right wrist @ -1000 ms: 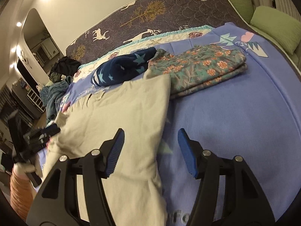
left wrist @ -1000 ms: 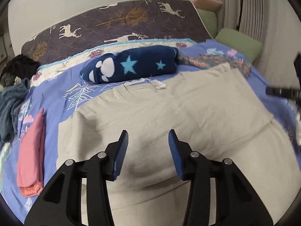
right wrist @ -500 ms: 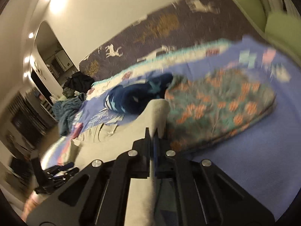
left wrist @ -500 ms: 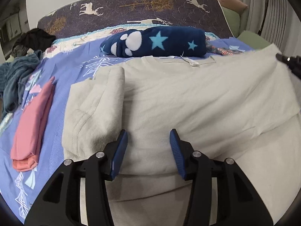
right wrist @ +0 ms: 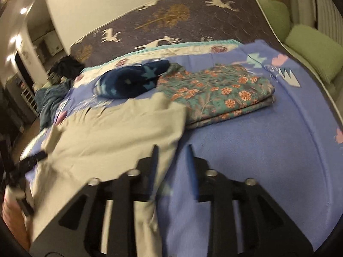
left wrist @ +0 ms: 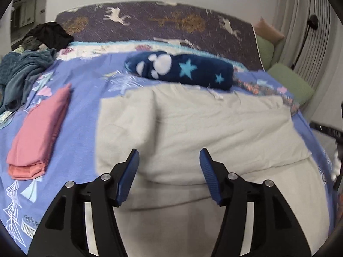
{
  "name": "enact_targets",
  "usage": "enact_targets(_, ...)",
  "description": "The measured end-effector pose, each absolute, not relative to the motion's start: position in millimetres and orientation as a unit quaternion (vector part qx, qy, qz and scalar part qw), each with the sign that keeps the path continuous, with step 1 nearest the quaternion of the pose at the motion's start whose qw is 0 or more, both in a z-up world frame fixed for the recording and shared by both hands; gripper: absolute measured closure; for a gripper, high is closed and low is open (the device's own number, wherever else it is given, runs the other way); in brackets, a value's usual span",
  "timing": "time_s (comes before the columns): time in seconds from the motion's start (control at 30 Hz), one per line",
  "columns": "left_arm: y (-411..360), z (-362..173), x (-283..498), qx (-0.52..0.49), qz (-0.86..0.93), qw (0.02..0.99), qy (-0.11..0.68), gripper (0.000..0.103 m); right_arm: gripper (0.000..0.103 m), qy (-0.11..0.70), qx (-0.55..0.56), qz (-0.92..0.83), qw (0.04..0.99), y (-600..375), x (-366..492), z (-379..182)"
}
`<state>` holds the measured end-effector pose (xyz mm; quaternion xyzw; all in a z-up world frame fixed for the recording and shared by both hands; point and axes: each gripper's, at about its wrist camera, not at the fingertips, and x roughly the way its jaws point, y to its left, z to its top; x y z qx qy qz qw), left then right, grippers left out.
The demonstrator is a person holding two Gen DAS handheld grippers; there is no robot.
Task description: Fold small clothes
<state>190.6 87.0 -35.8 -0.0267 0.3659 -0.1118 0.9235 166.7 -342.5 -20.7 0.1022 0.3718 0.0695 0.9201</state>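
A beige T-shirt [left wrist: 193, 132] lies on the blue bedspread [left wrist: 81, 98], both sleeves folded in over its body. My left gripper [left wrist: 169, 160] is open and empty, hovering over the shirt's lower middle. In the right wrist view the shirt [right wrist: 111, 135] lies left of centre. My right gripper [right wrist: 171, 150] is open and empty, with its left finger [right wrist: 153, 167] over the shirt's right edge and the other over the bedspread [right wrist: 246, 150].
A folded pink garment [left wrist: 40, 132] lies left of the shirt. A navy star blanket roll [left wrist: 182, 69] lies behind it. A folded floral cloth [right wrist: 220, 94] lies to the right. A pile of dark clothes [left wrist: 23, 68] sits far left. Green cushions [right wrist: 310, 47] line the right side.
My right gripper, shut on the shirt's right sleeve half a second ago, has let go and opened. The sleeve now lies folded in. My left gripper has opened wider and lifted slightly.
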Motion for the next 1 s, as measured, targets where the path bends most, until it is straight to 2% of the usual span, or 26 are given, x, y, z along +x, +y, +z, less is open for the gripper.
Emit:
enact_targets(0.03,93,-33,187,-0.025,-0.102,0.926,0.363,0.041,0.057,0.372,0.087,0.078,0.921,-337,155,-21)
enact_targets(0.2,112,-42,192,-0.027,-0.084,0.916,0.391,0.04,0.046,0.409,-0.032,0.097,0.907,-293,115,-48)
enact_targets(0.3,108,-54,204,-0.009,-0.073,0.909,0.411,0.04,0.045,0.416,-0.084,0.071,0.903,-275,115,-65)
enact_targets(0.37,110,-59,215,-0.029,-0.071,0.903,0.423,0.043,0.045,0.409,-0.078,0.04,0.909,-279,118,-65)
enact_targets(0.4,114,-58,217,-0.046,-0.073,0.903,0.422,0.053,0.046,0.404,-0.066,0.004,0.913,-288,120,-62)
enact_targets(0.43,118,-55,218,-0.067,-0.073,0.904,0.415,0.071,0.043,0.401,-0.046,-0.015,0.915,-297,122,-61)
enact_targets(0.5,126,-46,212,-0.099,-0.079,0.909,0.396,0.091,0.044,0.413,0.04,0.003,0.91,-322,123,-65)
enact_targets(0.6,134,-26,194,-0.123,-0.082,0.923,0.354,0.097,0.044,0.414,0.087,0.015,0.906,-337,124,-70)
enact_targets(0.7,143,-17,176,-0.112,-0.047,0.936,0.33,0.097,0.043,0.413,0.082,0.009,0.907,-333,123,-70)
enact_targets(0.8,147,-25,178,-0.111,-0.046,0.93,0.348,0.094,0.042,0.411,0.083,0.01,0.908,-333,120,-70)
enact_targets(0.83,146,-31,182,-0.113,-0.05,0.924,0.363,0.078,0.042,0.411,0.086,0.012,0.908,-332,119,-71)
enact_targets(0.87,145,-34,186,-0.113,-0.057,0.92,0.372,0.069,0.042,0.41,0.091,0.014,0.907,-333,119,-71)
enact_targets(0.9,142,-36,190,-0.112,-0.066,0.917,0.377,0.056,0.042,0.409,0.095,0.016,0.907,-333,119,-71)
enact_targets(1.0,127,-43,207,-0.077,-0.069,0.914,0.391,0.055,0.041,0.407,0.099,0.019,0.908,-334,119,-72)
